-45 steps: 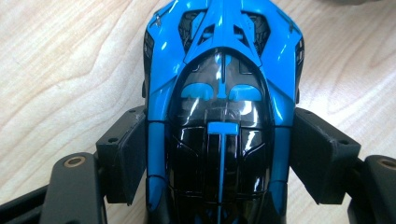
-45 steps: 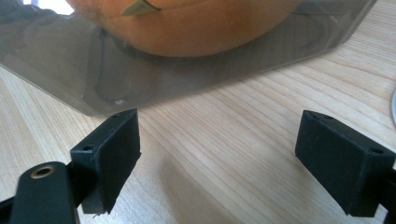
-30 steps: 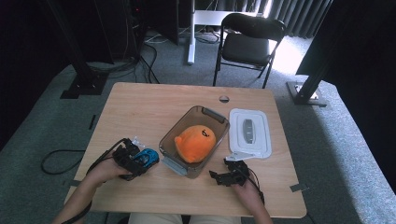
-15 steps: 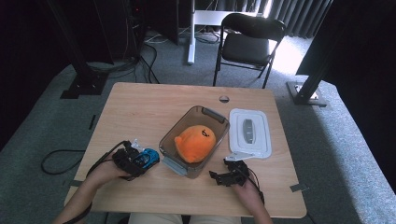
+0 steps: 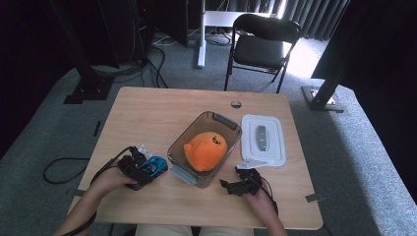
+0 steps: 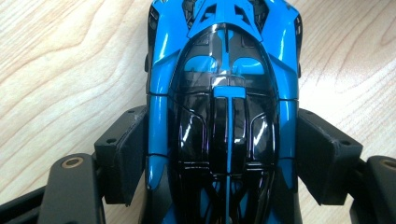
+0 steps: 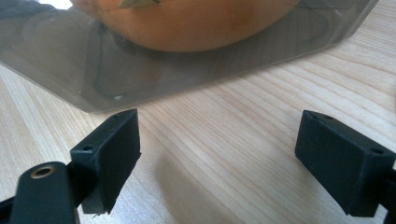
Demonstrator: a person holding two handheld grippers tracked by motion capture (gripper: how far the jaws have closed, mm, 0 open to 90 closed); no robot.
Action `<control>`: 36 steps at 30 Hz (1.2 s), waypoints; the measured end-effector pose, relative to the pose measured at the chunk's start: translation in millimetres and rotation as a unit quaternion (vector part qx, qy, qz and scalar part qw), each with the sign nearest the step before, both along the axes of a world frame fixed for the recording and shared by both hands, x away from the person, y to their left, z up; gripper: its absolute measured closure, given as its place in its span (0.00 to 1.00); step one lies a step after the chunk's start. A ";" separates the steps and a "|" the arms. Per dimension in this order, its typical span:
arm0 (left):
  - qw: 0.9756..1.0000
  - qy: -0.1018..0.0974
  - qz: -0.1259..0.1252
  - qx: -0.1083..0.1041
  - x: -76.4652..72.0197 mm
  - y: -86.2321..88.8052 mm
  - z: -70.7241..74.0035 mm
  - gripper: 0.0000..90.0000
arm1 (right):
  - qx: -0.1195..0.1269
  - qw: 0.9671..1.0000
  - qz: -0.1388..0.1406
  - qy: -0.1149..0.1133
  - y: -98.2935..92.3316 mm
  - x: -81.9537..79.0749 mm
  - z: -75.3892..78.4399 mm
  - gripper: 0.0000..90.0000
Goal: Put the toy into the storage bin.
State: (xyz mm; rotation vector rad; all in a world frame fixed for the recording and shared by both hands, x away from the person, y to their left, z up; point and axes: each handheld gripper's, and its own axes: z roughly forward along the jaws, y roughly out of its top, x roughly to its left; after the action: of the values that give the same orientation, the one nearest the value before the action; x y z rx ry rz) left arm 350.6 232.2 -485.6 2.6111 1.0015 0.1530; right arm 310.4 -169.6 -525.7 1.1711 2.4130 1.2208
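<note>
A blue and black toy car (image 6: 224, 93) lies on the wooden table, left of the container, and shows as the car (image 5: 156, 166) from above. My left gripper (image 6: 222, 154) straddles it; its jaws have just been closing and both pads now press on the car's sides. In the high view the left gripper (image 5: 147, 169) sits at the front left. My right gripper (image 7: 219, 154) rests open on the table with nothing between its fingers, close to the container wall (image 7: 187, 70); from above the right gripper (image 5: 231, 186) is at the front right.
A clear container (image 5: 216, 118) at mid-table holds an orange plush toy (image 5: 206, 150). Its white lid (image 5: 263, 140) lies flat just to the right. A black chair (image 5: 260, 46) stands beyond the far edge of the table.
The left gripper's jaws have drawn in against the toy car. Both hands, the container and the lid stay where they were.
</note>
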 end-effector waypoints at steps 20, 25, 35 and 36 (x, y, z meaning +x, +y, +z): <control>0.998 -0.051 0.019 -0.028 11.6 14.7 71.4 0.32 | 0.003 1.000 -0.001 -0.012 10.3 5.6 3.8 0.15; 0.997 -0.064 0.022 -0.034 15.8 13.8 93.8 0.32 | -0.003 1.000 0.003 -0.011 17.2 7.5 4.3 0.15; 0.995 -0.090 0.009 -0.044 24.7 2.5 133.2 0.32 | -0.010 1.000 0.005 -0.010 24.3 8.9 4.8 0.15; 0.995 -0.091 0.006 -0.046 25.7 0.6 135.9 0.32 | -0.009 1.000 0.005 -0.011 25.7 9.0 4.9 0.15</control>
State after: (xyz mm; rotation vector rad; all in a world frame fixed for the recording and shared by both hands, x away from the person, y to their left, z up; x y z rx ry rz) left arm 376.3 232.8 -349.7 2.4579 0.9379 0.3326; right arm 319.4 -143.9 -520.8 1.1352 2.4125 1.2052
